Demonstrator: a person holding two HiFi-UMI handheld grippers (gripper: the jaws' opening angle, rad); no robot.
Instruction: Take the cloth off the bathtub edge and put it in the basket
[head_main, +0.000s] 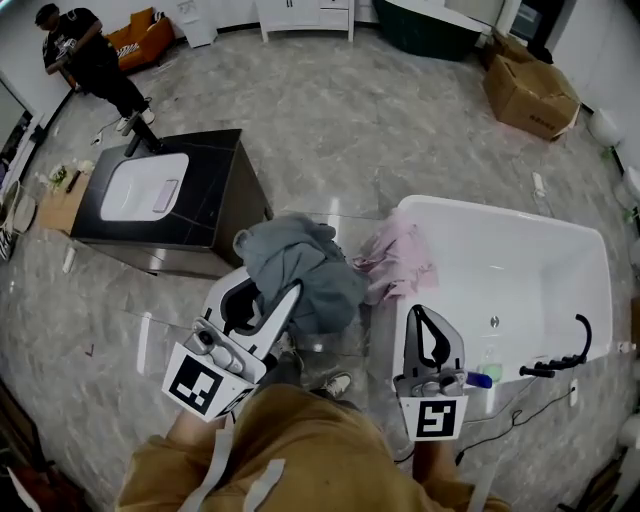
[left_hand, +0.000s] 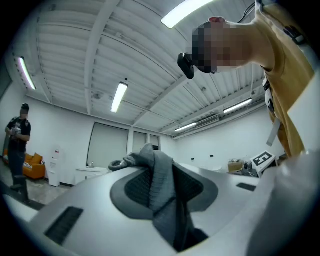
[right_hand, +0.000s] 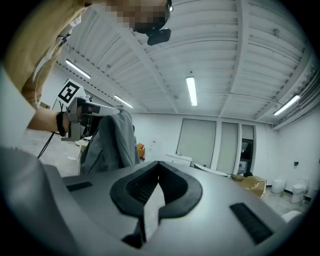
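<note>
The bathtub (head_main: 505, 214) is white, with a drain in its floor. A black tap fixture (head_main: 560, 362) stands at its near right corner. A pale bottle (head_main: 489, 361) and a small blue item (head_main: 479, 380) sit at its near rim. A pink cloth (head_main: 400, 258) is draped in a crumpled heap over the rim at the tub's left end, part inside the tub and part outside.

On the far side of the floor (head_main: 330, 130) from the tub stands a black counter (head_main: 215, 170). Its white sink basin (head_main: 135, 188) holds a flat grey thing (head_main: 166, 194) at its right side. By the far wall a cardboard box (head_main: 530, 95) has loose flaps; what is in it cannot be made out. A person in black (head_main: 90, 60) stands beyond the counter's far left corner.

The left tongs (head_main: 262, 298) (left_hand: 155, 170) are clamped on a grey cloth (head_main: 300, 270) (left_hand: 162, 195) (right_hand: 107, 140), its fabric pinched between the dark pads and bunched past their tips. It is held in the air over the floor between the counter and the tub's left end. In the right gripper view it hangs with its long axis up and down. Whether it touches the pink cloth cannot be told.

The right tongs (head_main: 425, 325) (right_hand: 159, 167) have their tips together with nothing between them. They are at the tub's near left corner.
</note>
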